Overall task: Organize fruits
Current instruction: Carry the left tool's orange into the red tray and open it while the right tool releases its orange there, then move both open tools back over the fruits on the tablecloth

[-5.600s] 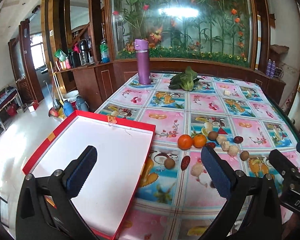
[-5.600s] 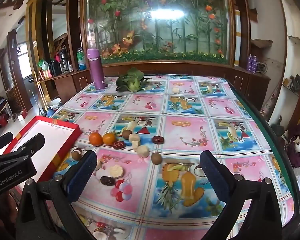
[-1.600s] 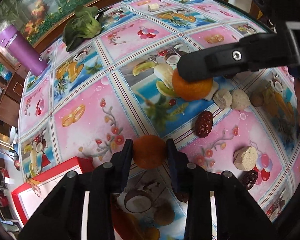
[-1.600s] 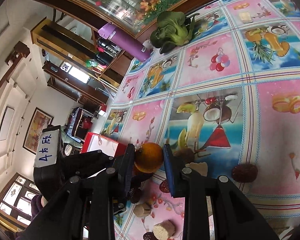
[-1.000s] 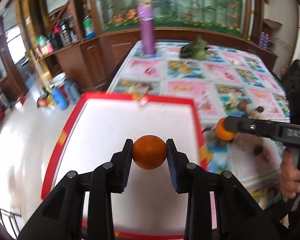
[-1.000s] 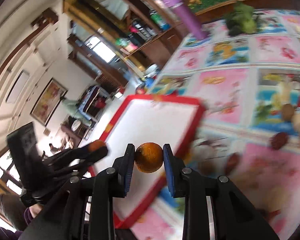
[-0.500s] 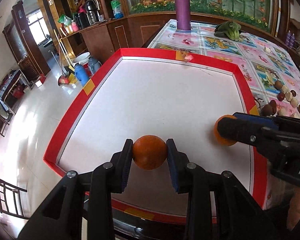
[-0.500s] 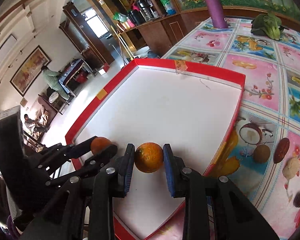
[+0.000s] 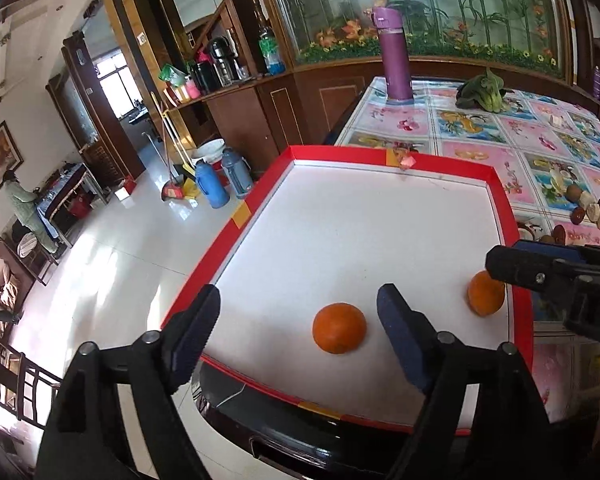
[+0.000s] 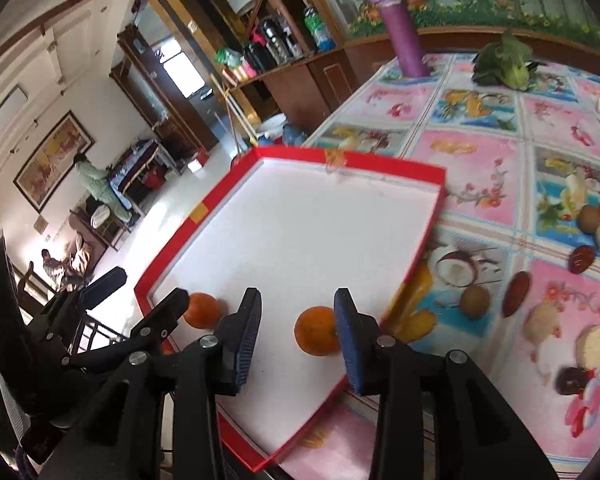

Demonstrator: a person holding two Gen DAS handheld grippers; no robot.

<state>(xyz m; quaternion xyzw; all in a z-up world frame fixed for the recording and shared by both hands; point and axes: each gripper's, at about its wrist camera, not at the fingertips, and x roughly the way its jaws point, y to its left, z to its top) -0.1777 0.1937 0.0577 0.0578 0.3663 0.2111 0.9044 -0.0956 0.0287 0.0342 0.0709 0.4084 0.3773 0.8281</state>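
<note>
No readable labels; two oranges (image 9: 339,328) (image 9: 485,293) in the tray (image 9: 392,155), my left gripper (image 9: 300,322) and right gripper (image 10: 297,330) both spread wide (holding nothing).

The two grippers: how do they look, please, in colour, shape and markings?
The left gripper and the right gripper look alike: black plastic frames with silver bolts, and two flat fingers faced with ribbed dark blue pads. The right one shows part of white lettering.

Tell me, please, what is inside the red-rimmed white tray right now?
Two round oranges, one between the open left gripper, the other by the open right gripper. The white tray shows nothing else; the grippers hide parts of its near edge.
</note>
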